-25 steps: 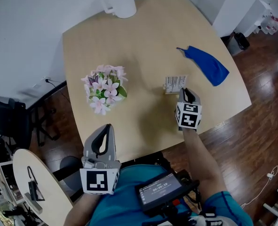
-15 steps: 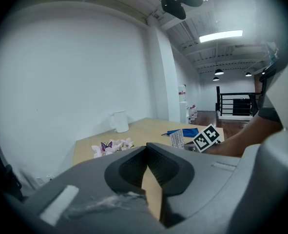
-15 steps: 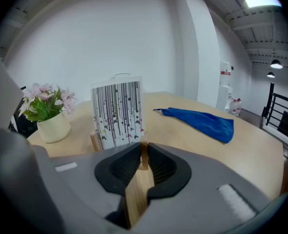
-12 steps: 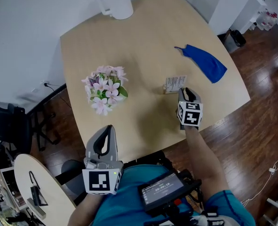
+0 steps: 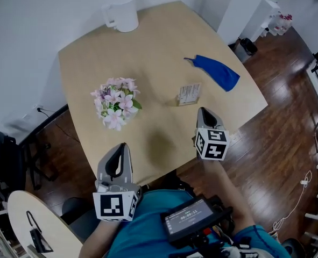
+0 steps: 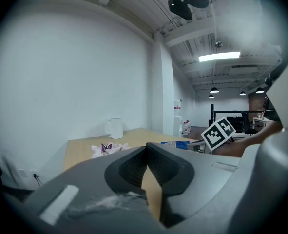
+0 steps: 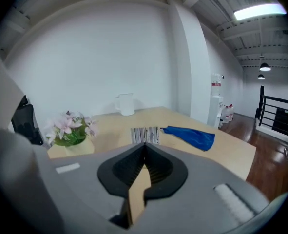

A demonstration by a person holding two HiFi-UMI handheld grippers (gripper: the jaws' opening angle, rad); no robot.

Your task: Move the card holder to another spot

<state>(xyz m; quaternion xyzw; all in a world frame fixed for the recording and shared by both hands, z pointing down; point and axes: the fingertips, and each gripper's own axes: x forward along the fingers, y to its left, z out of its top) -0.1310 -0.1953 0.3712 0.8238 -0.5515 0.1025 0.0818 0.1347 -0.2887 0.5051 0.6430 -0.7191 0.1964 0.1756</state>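
The card holder (image 5: 189,94), a small stand of striped white cards, rests on the wooden table (image 5: 159,42) right of centre; it also shows in the right gripper view (image 7: 145,135). My right gripper (image 5: 203,112) hangs a short way on the near side of it, apart from it. Its jaws have just been closing and now meet at the tips (image 7: 144,146) with nothing between them. My left gripper (image 5: 121,146) is held off the table's near edge; its jaws (image 6: 146,147) are shut and empty.
A pot of pink flowers (image 5: 114,102) stands left of centre. A blue cloth (image 5: 212,71) lies beyond the card holder toward the right edge. A white pitcher (image 5: 121,13) sits at the far corner. The wood floor (image 5: 288,106) lies to the right.
My right gripper has drawn back from the card holder toward me and risen. The card holder stays standing on the table. The left gripper has shifted only slightly.
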